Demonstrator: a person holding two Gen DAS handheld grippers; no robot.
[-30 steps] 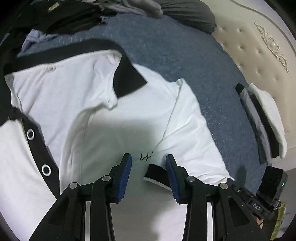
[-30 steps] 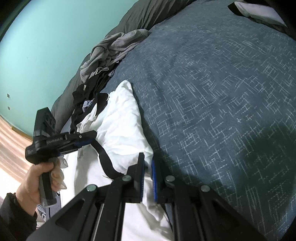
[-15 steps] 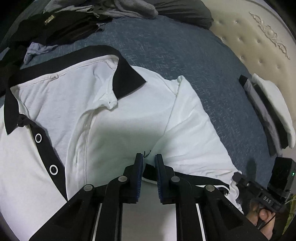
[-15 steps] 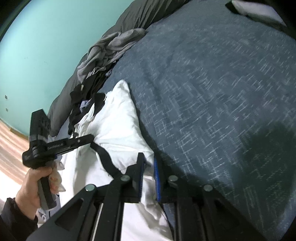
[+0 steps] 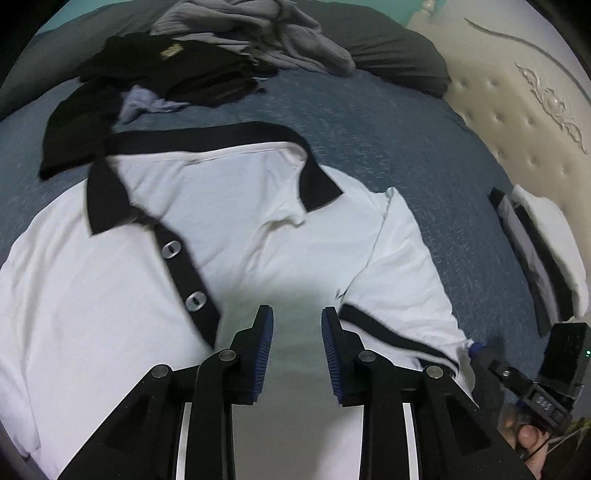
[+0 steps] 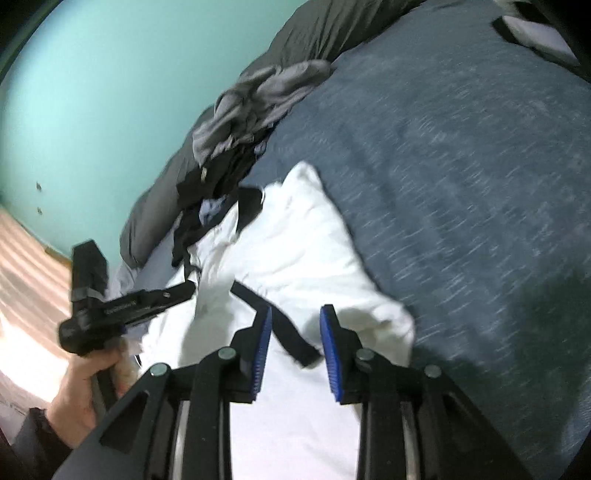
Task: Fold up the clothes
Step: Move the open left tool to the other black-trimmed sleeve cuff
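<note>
Since half a second ago both pairs of jaws have been parted: the left gripper (image 5: 297,315), which was nearly closed over the black-trimmed sleeve edge, is now spread wide with nothing between its blue pads, and the right gripper (image 6: 295,314), which was pinched on the white cloth, is likewise opened and holds nothing. The white polo shirt (image 5: 110,302) is laid front up on the blue-grey bedspread (image 5: 388,129), its black collar (image 5: 314,181) spread open toward the far side and its black placket (image 5: 184,273) with two buttons running down toward the left gripper. The right-hand sleeve (image 5: 402,295) is seen folded inward over the body of the shirt, its black-and-white trim lying just beside the left gripper's right finger. In the right wrist view the same shirt (image 6: 303,251) is shown near the edge of the bed, a black strip of trim (image 6: 284,325) passing between the parted fingers without being gripped; some motion blur is present there. The left gripper (image 6: 147,302) is also seen in that view, held in the person's hand (image 6: 85,387) over the shirt. A heap of grey clothes (image 5: 258,33) and black clothes (image 5: 166,74) is piled at the far side of the bed, and a folded white and black garment (image 5: 543,251) is set near the cream tufted headboard (image 5: 517,110).
</note>
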